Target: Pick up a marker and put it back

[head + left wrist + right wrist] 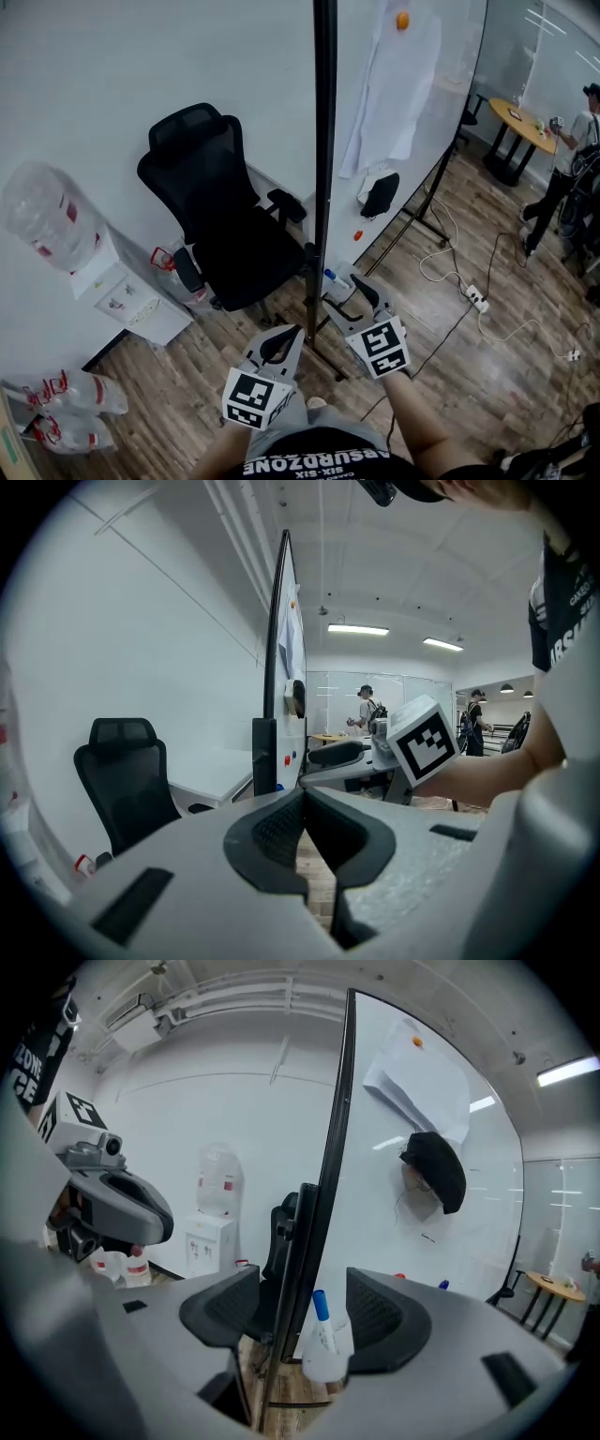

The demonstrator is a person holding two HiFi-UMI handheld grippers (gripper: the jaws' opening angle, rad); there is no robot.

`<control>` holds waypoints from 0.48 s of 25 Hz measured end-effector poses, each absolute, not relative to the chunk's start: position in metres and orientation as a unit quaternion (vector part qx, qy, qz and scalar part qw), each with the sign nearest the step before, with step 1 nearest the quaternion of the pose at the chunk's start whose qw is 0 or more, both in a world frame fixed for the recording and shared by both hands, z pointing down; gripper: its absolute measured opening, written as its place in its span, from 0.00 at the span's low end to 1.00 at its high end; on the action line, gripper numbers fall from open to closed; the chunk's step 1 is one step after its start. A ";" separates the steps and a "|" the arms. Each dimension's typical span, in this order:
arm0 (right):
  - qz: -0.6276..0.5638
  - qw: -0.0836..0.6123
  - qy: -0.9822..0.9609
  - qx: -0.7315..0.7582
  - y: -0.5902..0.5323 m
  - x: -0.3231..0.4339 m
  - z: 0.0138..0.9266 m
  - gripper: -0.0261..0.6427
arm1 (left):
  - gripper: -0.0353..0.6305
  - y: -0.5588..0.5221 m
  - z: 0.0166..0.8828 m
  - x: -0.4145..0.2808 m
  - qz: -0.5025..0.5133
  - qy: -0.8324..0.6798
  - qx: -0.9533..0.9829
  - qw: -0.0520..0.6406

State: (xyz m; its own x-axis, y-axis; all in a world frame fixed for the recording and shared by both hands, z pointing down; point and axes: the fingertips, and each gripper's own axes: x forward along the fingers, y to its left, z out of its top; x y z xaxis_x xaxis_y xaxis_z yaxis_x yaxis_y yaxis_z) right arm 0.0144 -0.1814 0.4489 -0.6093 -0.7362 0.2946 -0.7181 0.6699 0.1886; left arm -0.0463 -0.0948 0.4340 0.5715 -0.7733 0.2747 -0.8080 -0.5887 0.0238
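The right hand-held gripper [305,1314] is held with jaws apart, lined up on the blue-capped marker [322,1324] standing at the whiteboard's [422,1241] lower edge, apparently for grasping. The left hand-held gripper [305,819] is kept closed and empty, aside.

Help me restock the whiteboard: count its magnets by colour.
Orange magnet: 1, at the top of the whiteboard, on the paper.
Red magnet: 1, low on the board.
Blue magnet: 1, beside the red one.
Total: 3.
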 end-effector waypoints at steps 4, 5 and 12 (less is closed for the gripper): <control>-0.029 0.195 -0.893 0.404 -0.196 0.015 0.459 0.42 | 0.06 -0.104 0.434 -0.042 0.118 -0.446 0.884 0.074; -0.029 0.198 -0.893 0.404 -0.200 0.014 0.461 0.41 | 0.06 -0.107 0.434 -0.042 0.118 -0.445 0.885 0.073; -0.033 0.231 -0.886 0.401 -0.219 0.012 0.483 0.39 | 0.06 -0.125 0.438 -0.040 0.122 -0.435 0.889 0.074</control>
State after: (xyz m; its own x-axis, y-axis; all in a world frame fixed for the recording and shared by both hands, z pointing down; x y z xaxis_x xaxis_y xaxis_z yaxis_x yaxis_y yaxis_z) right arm 0.0123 -0.2194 0.4825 -0.5718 -0.7259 0.3822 -0.6951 0.6761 0.2443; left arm -0.0402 -0.1255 0.4382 0.5913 -0.7560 0.2809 -0.7919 -0.6102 0.0246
